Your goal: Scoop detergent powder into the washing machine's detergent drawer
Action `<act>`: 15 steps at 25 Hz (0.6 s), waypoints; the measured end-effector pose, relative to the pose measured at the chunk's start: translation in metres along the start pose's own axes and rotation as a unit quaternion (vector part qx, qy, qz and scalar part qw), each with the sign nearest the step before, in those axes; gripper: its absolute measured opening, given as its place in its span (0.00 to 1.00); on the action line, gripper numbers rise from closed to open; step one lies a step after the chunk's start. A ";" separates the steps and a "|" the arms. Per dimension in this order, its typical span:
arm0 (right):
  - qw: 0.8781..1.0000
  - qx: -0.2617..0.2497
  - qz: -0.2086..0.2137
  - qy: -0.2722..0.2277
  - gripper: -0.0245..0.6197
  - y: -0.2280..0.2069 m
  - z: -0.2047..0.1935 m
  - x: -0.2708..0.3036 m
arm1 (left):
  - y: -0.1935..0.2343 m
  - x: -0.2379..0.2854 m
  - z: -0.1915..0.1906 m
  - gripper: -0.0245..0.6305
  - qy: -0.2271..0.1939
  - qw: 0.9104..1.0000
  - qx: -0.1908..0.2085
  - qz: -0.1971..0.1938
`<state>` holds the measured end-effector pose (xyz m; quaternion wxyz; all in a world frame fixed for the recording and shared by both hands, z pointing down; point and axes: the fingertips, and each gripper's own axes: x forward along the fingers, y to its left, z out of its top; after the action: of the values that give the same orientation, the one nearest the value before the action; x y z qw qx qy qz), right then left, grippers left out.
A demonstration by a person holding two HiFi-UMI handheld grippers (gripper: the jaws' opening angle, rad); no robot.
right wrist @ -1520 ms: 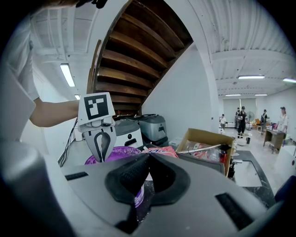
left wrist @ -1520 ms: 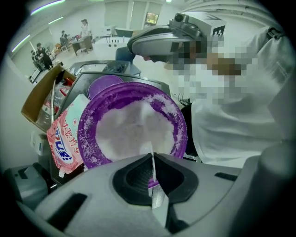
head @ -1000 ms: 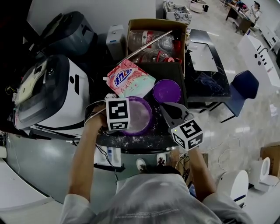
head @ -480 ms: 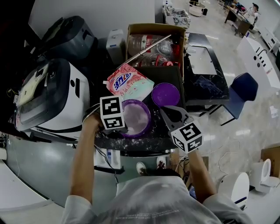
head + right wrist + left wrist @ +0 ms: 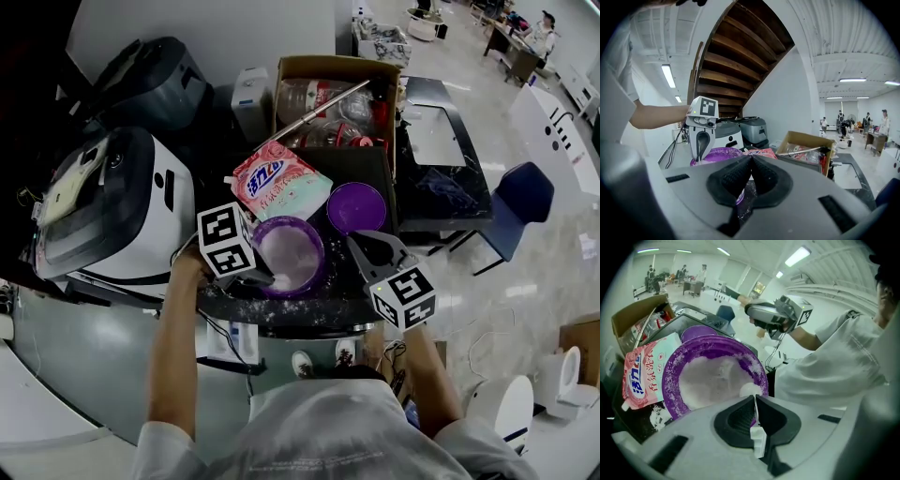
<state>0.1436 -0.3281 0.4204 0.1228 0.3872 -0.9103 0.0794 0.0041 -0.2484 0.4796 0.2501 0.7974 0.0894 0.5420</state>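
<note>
Left of the dark countertop point(image 5: 314, 307), white washing machine point(image 5: 112, 202); by the front edge, purple bowl point(image 5: 317, 272) of detergent powder point(image 5: 286, 253) (pink bag point(image 5: 279, 181) just behind). Pinched in the left gripper point(image 5: 754, 397) at the bowl's rim, white scoop point(image 5: 751, 390). Near the front right corner, right gripper point(image 5: 751, 159), jaws together on nothing.

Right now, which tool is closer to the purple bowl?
Left. The left tool is at the purple bowl's rim, gripping a white scoop; the right tool hovers apart, to its right.
</note>
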 end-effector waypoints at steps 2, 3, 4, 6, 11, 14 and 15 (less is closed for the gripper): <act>1.000 -0.001 0.000 -0.001 0.05 0.001 0.001 0.001 | 0.000 -0.004 0.001 0.06 -0.041 0.999 -0.010 -0.007; 1.000 -0.002 0.001 -0.002 0.05 0.001 0.002 0.001 | -0.001 -0.006 0.001 0.06 -0.060 0.998 -0.014 -0.011; 1.000 -0.003 0.002 -0.003 0.05 0.002 0.003 0.002 | -0.001 -0.007 0.001 0.06 -0.078 0.997 -0.020 -0.014; 1.000 -0.006 0.004 -0.005 0.05 0.004 0.005 0.004 | 0.000 -0.010 0.000 0.06 -0.111 0.993 -0.031 -0.019; 1.000 -0.012 0.008 -0.009 0.05 0.009 0.011 0.007 | 0.009 -0.022 0.003 0.06 -0.205 0.976 -0.066 -0.009; 1.000 -0.015 0.009 -0.011 0.05 0.011 0.014 0.008 | 0.018 -0.033 0.005 0.06 -0.273 0.958 -0.092 0.003; 1.000 -0.017 0.009 -0.012 0.05 0.012 0.015 0.008 | 0.021 -0.037 0.006 0.06 -0.297 0.950 -0.101 0.010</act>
<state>0.1267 -0.3293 0.4075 0.1180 0.3777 -0.9164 0.0610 -0.0079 -0.2835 0.4577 0.3393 0.8935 -0.0519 0.2896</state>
